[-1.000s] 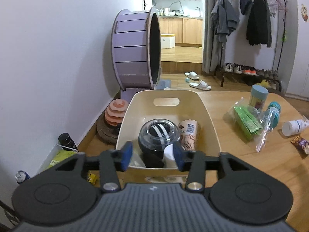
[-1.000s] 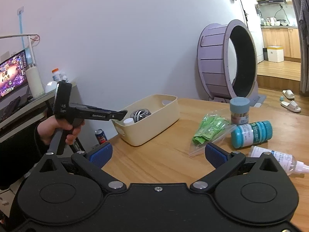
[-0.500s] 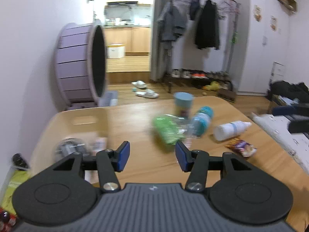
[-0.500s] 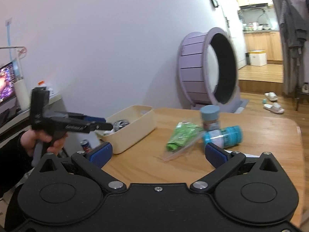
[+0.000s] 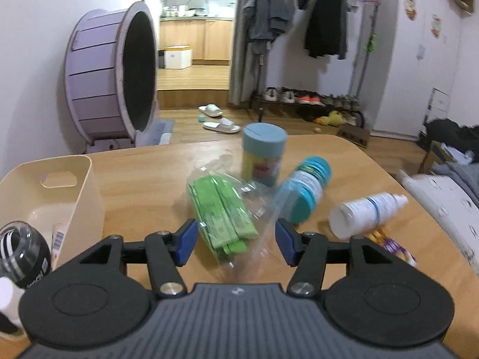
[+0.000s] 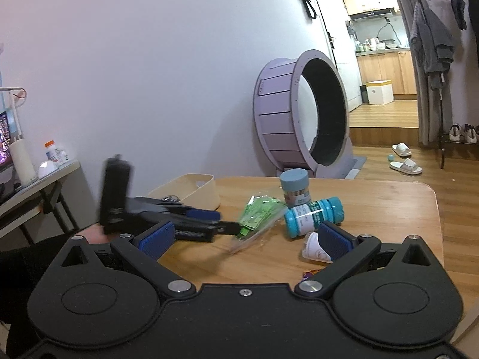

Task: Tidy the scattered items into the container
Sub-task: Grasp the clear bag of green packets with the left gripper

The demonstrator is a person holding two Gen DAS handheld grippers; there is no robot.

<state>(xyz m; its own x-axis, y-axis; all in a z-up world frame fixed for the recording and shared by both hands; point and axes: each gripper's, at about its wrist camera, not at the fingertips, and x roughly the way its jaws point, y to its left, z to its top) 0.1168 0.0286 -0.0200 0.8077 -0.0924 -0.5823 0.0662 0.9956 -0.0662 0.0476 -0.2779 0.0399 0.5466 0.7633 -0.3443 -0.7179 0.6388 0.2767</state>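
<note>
Both grippers are matte black, the left gripper [image 5: 236,243] with a grey ribbed top plate, each with two round discs, silver screws on angled linkage bars and blue pads [image 6: 155,239] on the jaws. A black sleeve [image 6: 27,263] covers the person's arm.

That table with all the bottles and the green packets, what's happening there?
A person is tidying things into the cream bin with two hand-held grippers. The left gripper is open, its jaws having just been opening, and points at the clear bag of green packets, not gripping it yet. The right gripper is open and holds nothing. Two teal-capped jars and a white bottle lie outside the bin.
</note>
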